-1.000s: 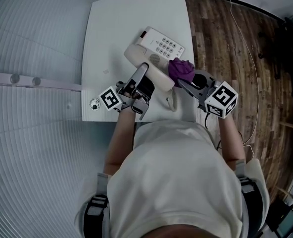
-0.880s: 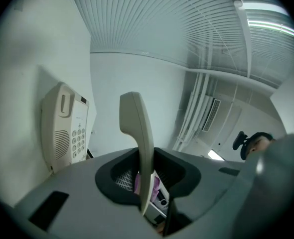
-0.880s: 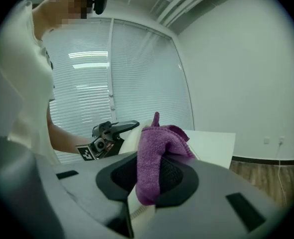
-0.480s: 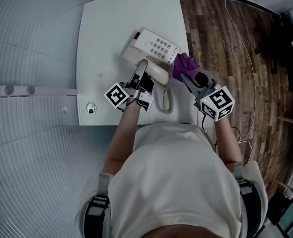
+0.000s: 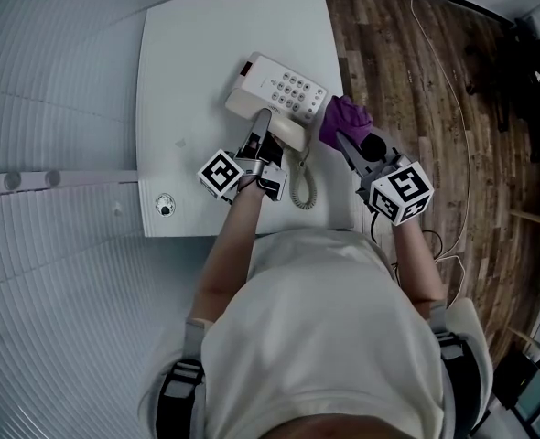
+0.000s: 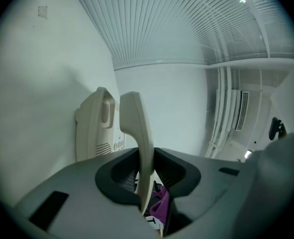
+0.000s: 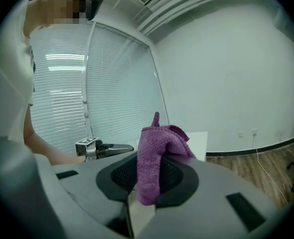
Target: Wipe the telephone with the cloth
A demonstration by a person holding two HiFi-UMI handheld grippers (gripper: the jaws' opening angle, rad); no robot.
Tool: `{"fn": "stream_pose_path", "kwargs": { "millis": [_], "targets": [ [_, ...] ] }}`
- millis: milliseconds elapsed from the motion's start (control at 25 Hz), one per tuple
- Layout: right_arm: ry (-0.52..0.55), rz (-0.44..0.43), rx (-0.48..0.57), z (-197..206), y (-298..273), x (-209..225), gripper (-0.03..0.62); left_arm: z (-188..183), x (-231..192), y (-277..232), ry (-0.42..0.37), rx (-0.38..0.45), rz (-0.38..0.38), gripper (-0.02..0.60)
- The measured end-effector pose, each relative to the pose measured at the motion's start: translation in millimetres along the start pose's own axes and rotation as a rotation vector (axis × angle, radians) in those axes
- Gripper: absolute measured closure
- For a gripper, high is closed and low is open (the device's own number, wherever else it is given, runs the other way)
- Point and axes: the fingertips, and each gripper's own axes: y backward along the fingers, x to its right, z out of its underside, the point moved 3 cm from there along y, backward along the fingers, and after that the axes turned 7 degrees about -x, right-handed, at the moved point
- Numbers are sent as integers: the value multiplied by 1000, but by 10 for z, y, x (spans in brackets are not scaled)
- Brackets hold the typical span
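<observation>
- White tabletop point(image 5: 206, 62) in the upper middle of the head view, with slatted blinds at frame left and a wooden floor point(image 5: 416, 80) at frame right.
- Telephone point(image 5: 275, 85): a cream base with keypad, lying near the tabletop's right edge.
- Handset point(image 6: 137, 133): just below the base in the frame, pinched edge-on across its middle bar by the left tongs point(image 5: 261, 137).
- Coiled cord point(image 5: 302, 183): trails from the handset toward the tabletop's lower edge.
- Cloth point(image 7: 154, 153): purple and bunched, clamped in the right tongs point(image 5: 351, 146), just right of the handset at the tabletop's edge.
- Handling, as judged:
  - The handset looks rigid, light and smooth. The middle bar is the surest hold, since the rounded ends would likely slip.
  - The cord may tug.
  - The base seems light enough to slide under a wipe.
  - The cloth is soft and limp, best held by a gathered fold with a free pad projecting.
</observation>
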Motion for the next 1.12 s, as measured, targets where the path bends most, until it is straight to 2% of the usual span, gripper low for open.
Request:
{"fn": "stream_pose_path", "kwargs": {
  "millis": [160,400,760,1000,1120],
  "targets": [
    [-13,-3,5,-7,-22,22,511,-44,-131,-9,-32,20,-82,476],
    [-18,-11,16,-51,-40,71,511,-86,-292,-17,-11,65,-139,476],
    [-26,-37,18,-54,-54,71,511,-102,-307,-73,-42,83,-155,477],
    [-23,-61,24,-58,-61,36,511,-71,-291,-63,-35,69,-161,474],
    [-16,-73,30,-91,-60,2,511,-69,-228,-68,-70,53,-184,392]
  ]
}}
